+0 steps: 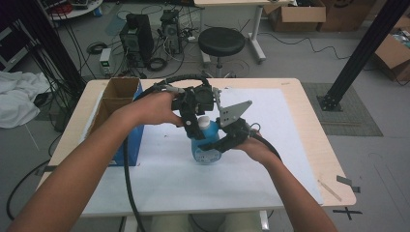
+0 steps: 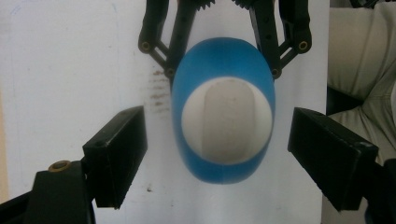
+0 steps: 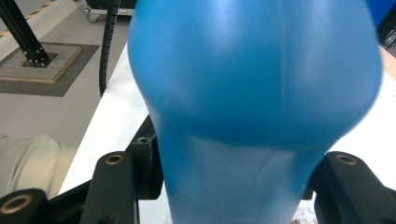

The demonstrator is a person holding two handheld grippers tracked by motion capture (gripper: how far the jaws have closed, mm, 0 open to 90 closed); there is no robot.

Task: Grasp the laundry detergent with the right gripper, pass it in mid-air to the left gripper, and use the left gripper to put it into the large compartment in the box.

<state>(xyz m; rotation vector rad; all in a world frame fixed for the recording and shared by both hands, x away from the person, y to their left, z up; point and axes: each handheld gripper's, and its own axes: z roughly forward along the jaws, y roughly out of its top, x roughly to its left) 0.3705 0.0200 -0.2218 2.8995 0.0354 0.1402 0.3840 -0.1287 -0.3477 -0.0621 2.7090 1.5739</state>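
A blue bottle (image 1: 205, 147) with a white cap (image 1: 204, 121) stands upright on the white mat (image 1: 270, 159). My right gripper (image 1: 218, 143) comes in from the right and is shut on the bottle's lower body; in the right gripper view the blue bottle (image 3: 252, 93) sits tight between the jaws of the right gripper (image 3: 233, 196). My left gripper (image 1: 194, 124) points down over the top. In the left gripper view the left gripper (image 2: 224, 156) is open, its pads (image 2: 119, 154) apart from the white cap (image 2: 227, 122) on both sides. The right gripper's fingers (image 2: 268, 37) clamp the blue bottle (image 2: 219, 60) beyond.
An open cardboard box (image 1: 116, 104) with a blue side stands at the table's left edge, close to the left forearm. A black stool (image 1: 221, 41) and computer cases stand on the floor behind the table. Bare mat lies in front of and right of the bottle.
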